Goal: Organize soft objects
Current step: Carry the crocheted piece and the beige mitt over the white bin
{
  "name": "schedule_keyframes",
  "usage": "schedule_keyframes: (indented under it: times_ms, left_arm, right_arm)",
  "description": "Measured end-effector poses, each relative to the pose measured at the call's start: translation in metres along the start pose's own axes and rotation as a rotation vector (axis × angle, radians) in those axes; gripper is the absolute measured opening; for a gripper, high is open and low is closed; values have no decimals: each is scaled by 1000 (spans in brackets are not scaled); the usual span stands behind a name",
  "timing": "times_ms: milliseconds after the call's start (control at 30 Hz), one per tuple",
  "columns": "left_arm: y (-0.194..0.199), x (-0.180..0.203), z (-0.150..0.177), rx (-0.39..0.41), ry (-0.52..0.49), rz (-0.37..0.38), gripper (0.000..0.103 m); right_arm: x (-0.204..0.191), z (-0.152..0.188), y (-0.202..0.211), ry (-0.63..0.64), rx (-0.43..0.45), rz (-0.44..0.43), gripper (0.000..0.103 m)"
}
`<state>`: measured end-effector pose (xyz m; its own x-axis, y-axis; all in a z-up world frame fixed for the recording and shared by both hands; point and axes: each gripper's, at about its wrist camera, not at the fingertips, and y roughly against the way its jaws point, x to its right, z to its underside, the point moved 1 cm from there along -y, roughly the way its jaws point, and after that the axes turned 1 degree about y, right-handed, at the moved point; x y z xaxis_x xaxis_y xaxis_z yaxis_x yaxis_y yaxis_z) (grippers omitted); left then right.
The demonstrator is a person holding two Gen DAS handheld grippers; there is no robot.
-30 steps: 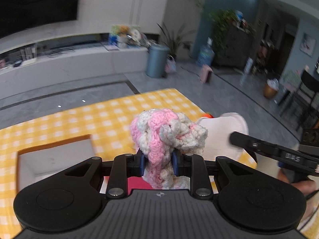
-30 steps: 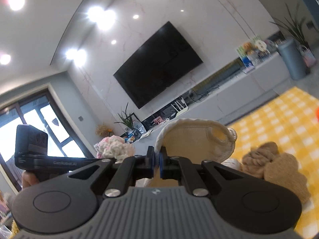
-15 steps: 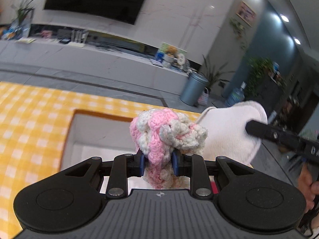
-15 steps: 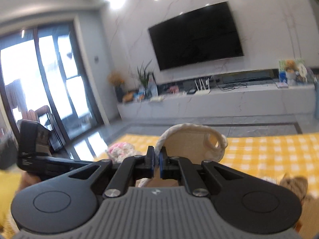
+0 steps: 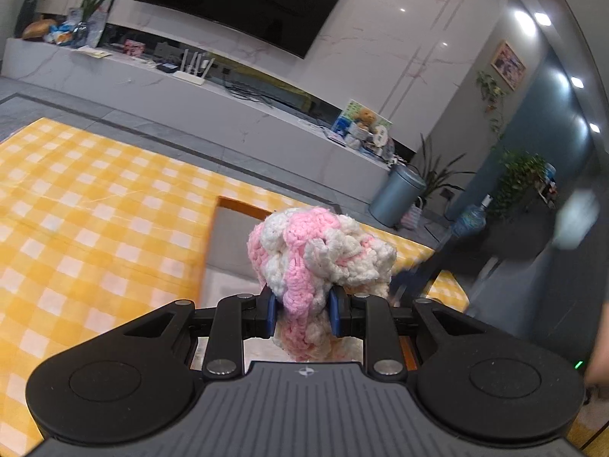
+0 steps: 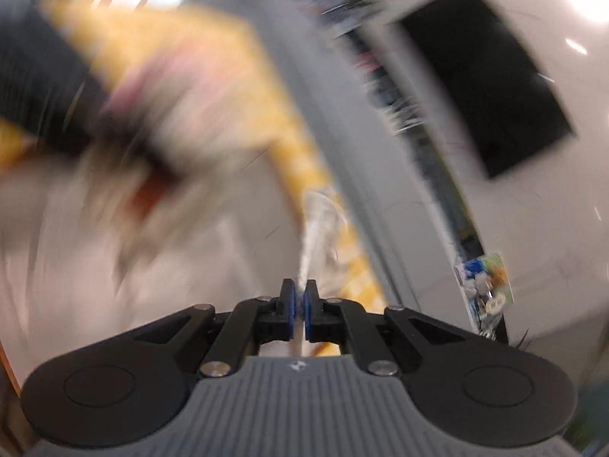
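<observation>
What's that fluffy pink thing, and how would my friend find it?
Start at the yellow checked tablecloth, then find the box set in it. In front of that, the left gripper pinches a crocheted yarn bundle. Nothing else nearby is knobbly pink and white.

I see a black wall-mounted television [image 5: 243,0] upper centre on white marble, above a long white console [image 5: 190,103], grey tiled floor [image 5: 114,118].
</observation>
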<state>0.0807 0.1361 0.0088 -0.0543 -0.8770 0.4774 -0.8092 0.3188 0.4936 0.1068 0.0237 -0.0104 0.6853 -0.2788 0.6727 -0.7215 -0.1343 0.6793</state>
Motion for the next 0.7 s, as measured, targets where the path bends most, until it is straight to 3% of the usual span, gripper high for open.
schedule_keyframes:
  times_ms: [133, 233, 433, 567, 700]
  left_arm:
    - [-1, -11, 2, -5, 26, -22, 29]
    - [-2, -11, 3, -13, 29, -27, 29]
    - [-7, -6, 5, -26, -5, -21, 29]
    - [-8, -2, 7, -34, -23, -21, 29]
    - [-7, 0, 8, -32, -28, -23, 29]
  right_arm:
    - [-39, 14, -24, 125, -113, -183, 2]
    - [-35, 22, -22, 72, -137, -290, 2]
    - [-11, 33, -5, -4, -138, -384, 2]
    - [-2, 29, -2, -47, -134, -495, 2]
    - [-13, 29, -3, -137, -143, -619, 8]
